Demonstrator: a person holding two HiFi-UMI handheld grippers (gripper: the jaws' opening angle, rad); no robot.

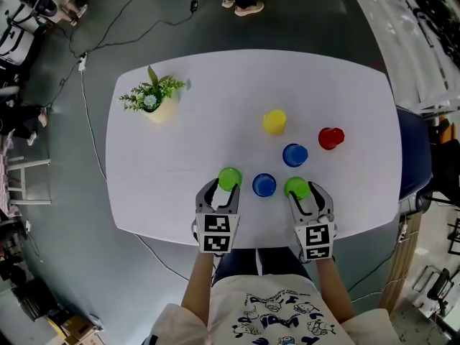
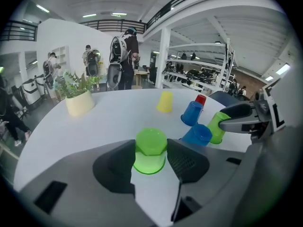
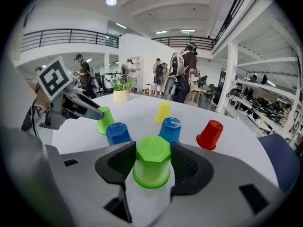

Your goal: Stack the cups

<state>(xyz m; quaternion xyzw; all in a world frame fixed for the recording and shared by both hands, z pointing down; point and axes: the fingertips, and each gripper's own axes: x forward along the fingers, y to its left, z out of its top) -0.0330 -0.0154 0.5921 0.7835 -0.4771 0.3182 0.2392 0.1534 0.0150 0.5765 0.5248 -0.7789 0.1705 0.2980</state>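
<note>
Several upturned plastic cups stand on the white table point(image 1: 180, 171). My left gripper point(image 1: 225, 187) is near the front edge, its pads pressed on both sides of a green cup point(image 1: 229, 178) point(image 2: 150, 151) that rests on the table. My right gripper point(image 1: 303, 191) is shut the same way on a second green cup point(image 1: 295, 186) point(image 3: 152, 167), also standing on the table. Between the two stands a blue cup point(image 1: 264, 185) point(image 2: 198, 135). Farther back stand another blue cup point(image 1: 295, 154) point(image 3: 170, 129), a yellow cup point(image 1: 274, 121) and a red cup point(image 1: 330, 137).
A small potted plant point(image 1: 153, 99) stands at the table's far left. A blue chair point(image 1: 413, 157) sits at the right edge. Cables run over the grey floor behind the table, and a person's feet point(image 1: 241, 6) show at its far side.
</note>
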